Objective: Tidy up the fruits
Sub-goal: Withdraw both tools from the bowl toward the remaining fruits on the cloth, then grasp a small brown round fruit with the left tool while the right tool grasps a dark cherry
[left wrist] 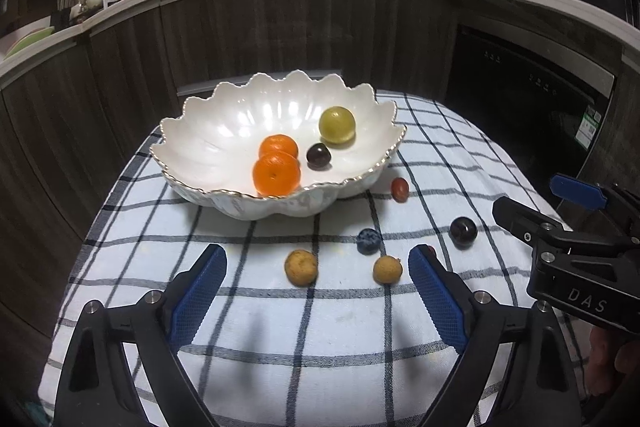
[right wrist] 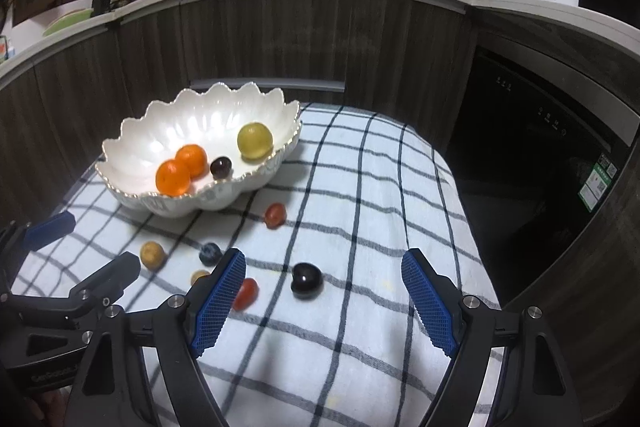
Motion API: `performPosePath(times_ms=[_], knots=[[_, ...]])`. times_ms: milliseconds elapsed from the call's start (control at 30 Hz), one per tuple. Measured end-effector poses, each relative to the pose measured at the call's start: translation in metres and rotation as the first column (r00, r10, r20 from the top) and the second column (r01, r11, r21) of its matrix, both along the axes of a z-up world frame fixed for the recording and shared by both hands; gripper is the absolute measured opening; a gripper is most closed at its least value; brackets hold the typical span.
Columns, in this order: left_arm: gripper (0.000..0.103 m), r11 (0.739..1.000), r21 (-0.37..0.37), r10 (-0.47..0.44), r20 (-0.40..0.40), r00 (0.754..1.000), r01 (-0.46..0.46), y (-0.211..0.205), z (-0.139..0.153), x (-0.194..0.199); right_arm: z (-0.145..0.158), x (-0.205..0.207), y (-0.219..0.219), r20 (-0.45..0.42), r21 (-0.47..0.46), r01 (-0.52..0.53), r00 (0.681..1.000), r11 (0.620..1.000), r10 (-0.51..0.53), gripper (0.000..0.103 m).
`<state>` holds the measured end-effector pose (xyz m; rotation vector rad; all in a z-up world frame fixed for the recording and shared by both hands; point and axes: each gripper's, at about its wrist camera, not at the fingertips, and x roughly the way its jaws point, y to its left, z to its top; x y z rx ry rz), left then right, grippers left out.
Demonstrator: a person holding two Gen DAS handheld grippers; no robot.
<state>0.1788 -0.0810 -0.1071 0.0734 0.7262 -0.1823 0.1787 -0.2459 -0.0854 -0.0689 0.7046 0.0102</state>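
A white scalloped bowl (left wrist: 280, 205) (right wrist: 200, 205) on a checked cloth holds two oranges (left wrist: 276, 173), a yellow-green fruit (left wrist: 337, 125) and a dark one (left wrist: 318, 155). Loose on the cloth lie two tan fruits (left wrist: 301, 267) (left wrist: 387, 269), a blue berry (left wrist: 369, 241), a red fruit (left wrist: 399, 189) and a dark plum (left wrist: 463, 231) (right wrist: 306, 279). My left gripper (left wrist: 316, 255) stands open above the cloth, the tan fruits just beyond its tips. My right gripper (right wrist: 324, 257) is open too, with the plum lying between its fingertips untouched. Another red fruit (right wrist: 246, 293) sits by its left finger.
The checked cloth (right wrist: 360, 187) covers a small table that drops off at the right and far edges. Dark cabinet fronts (left wrist: 280, 27) stand close behind it, and a black appliance (right wrist: 540, 167) is to the right. A counter above carries a wok and bottles.
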Motion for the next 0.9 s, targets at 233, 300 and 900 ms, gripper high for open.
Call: performPosePath(times_ms=[233,300,900], knots=[[0.082,1.0,0.03,-0.006,-0.028,1.0,0.007,-0.005,-0.014,0.008,-0.015,0.007,-0.002,-0.025,-0.006,-0.029,0.999,1.0,0.029,0.074],[0.082,0.999,0.039,0.002,-0.032,0.999,-0.001,-0.004,-0.017,0.011,-0.019,0.011,-0.002,-0.04,-0.007,-0.034,0.999,0.999,0.034,0.07],[0.069,0.999,0.029,0.036,-0.107,0.994,-0.034,0.002,-0.046,0.041,-0.05,0.039,0.002,-0.127,0.009,-0.023,0.992,1.0,0.024,0.055]])
